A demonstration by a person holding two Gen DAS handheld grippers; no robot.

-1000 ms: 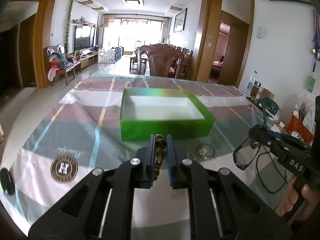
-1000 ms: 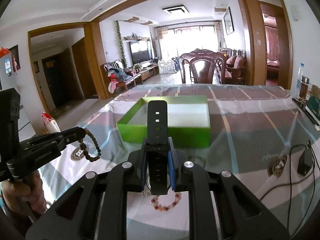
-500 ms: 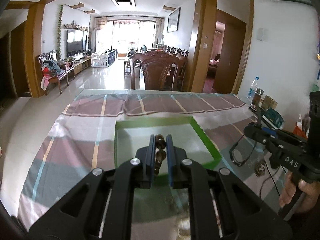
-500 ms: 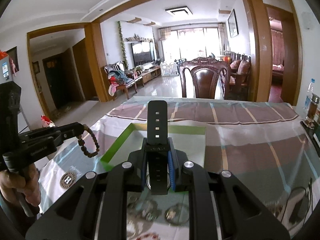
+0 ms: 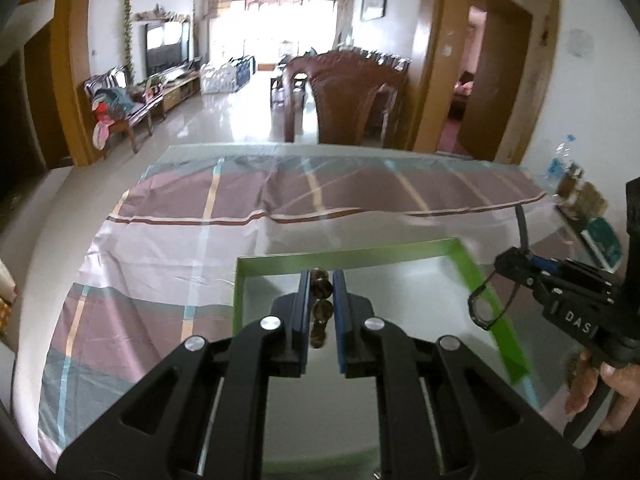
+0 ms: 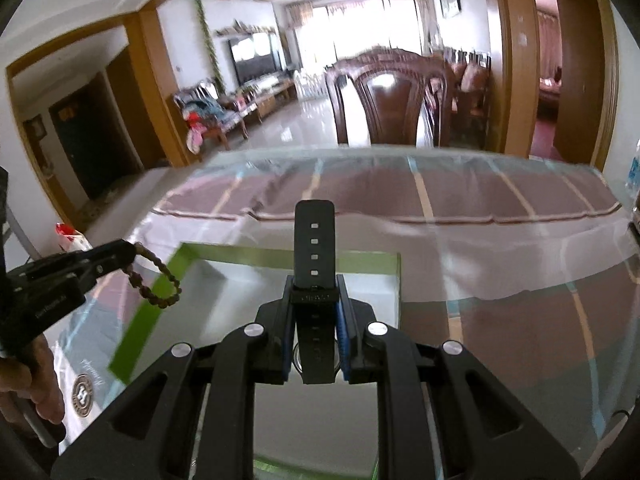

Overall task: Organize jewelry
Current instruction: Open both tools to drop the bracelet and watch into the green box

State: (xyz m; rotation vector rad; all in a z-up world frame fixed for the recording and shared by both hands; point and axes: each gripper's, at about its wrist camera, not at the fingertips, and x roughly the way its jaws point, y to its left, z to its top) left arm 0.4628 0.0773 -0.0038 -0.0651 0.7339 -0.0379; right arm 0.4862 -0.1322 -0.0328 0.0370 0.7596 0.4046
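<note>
My left gripper (image 5: 321, 280) squeezes the bead bracelet (image 5: 321, 288) and my right gripper (image 6: 315, 282) squeezes the watch (image 6: 315, 240), both above the green box (image 5: 486, 276). I should lower them gently inside its edges, then let go.

The white letters "DAS" were printed on the black body of the right gripper (image 5: 505, 266), as seen from the left wrist view. Small pale lettering was marked on the body of the left gripper (image 6: 128, 254) in the right wrist view, but it was too blurred to be read. A round dark emblem (image 6: 83, 395) bearing a letter "H" was seen on the tablecloth (image 6: 500, 312), with a line of cursive script beside it, upside down and not legible. Faint embossed lettering on the black watch strap (image 6: 314, 264) could not be made out.
</note>
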